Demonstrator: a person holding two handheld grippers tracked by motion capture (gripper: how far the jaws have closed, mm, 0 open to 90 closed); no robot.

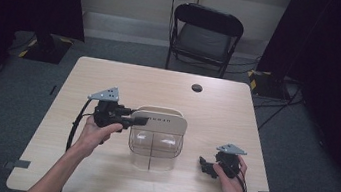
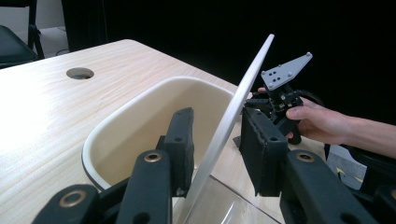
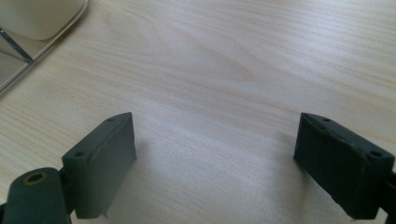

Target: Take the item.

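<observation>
- The wooden table carries a clear container at its middle, with a divider inside.
- The cream lid stands tilted up at the container's far edge.
- The left gripper clamps the lid's left edge between its pads.
- The right gripper rests on the table to the right, well apart, with its jaws wide and nothing between them.

Ahead of me, a black folding metal chair stands beyond the pale wooden table, whose round dark cable hole sits near its far edge. Grey carpet floor surrounds everything.
</observation>
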